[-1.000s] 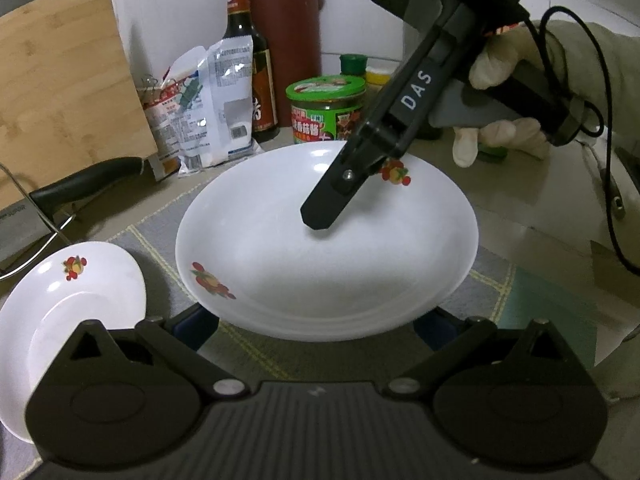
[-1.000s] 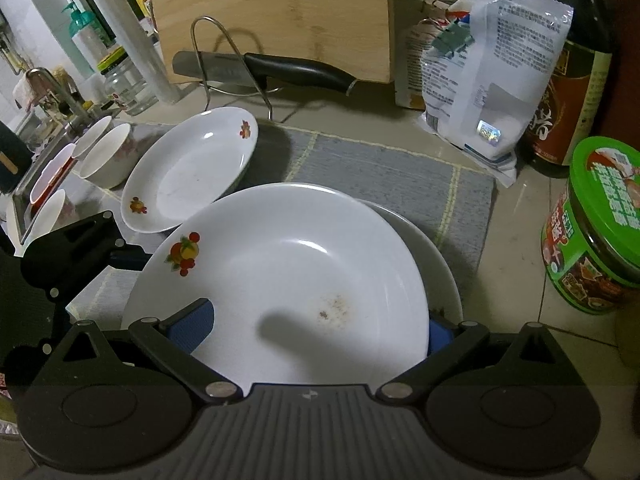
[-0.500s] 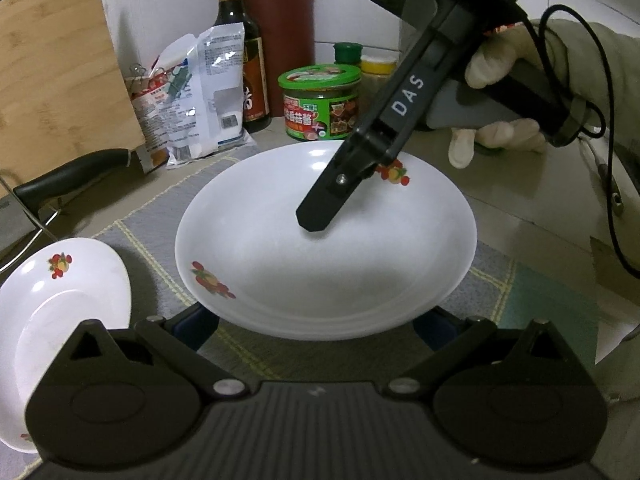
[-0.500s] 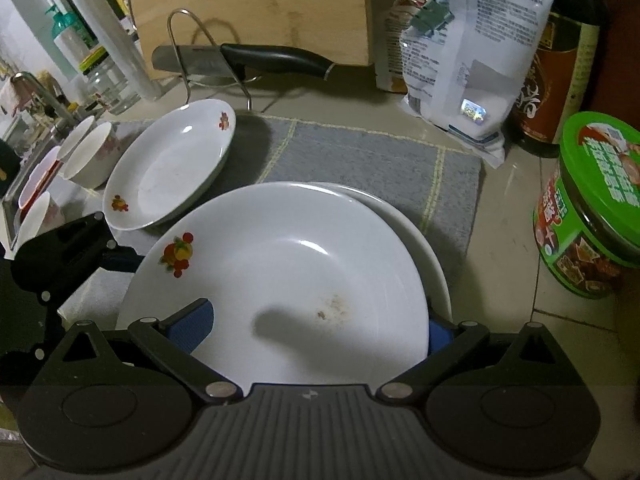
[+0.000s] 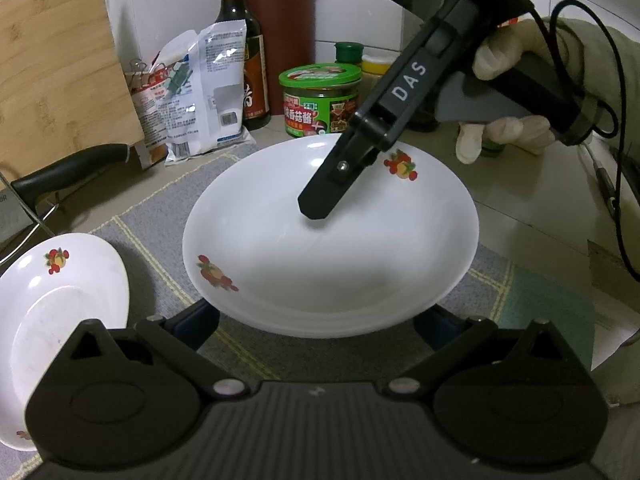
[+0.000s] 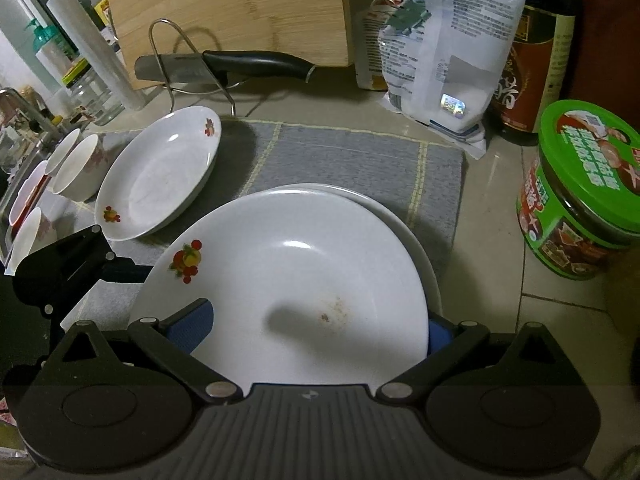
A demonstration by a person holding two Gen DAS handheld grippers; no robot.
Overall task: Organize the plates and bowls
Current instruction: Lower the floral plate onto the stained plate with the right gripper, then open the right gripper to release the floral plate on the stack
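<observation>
White fruit-printed ceramic plate [image 6: 288,280], gripped at its rim by the right gripper [image 6: 316,332], has drifted almost squarely over the plain white plate [image 6: 416,236] beneath on the grey mat [image 6: 352,152]; stacking looks imminent. Left gripper [image 5: 316,320] hangs open alongside.

"DAS" on right claw [image 5: 320,210], "香菇酱" on green-lidded jar [image 5: 320,104]

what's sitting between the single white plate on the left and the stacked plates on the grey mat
Only bare grey woven mat separates the single white fruit-print plate from the stacked white plates, clearest in the right wrist view.
</observation>
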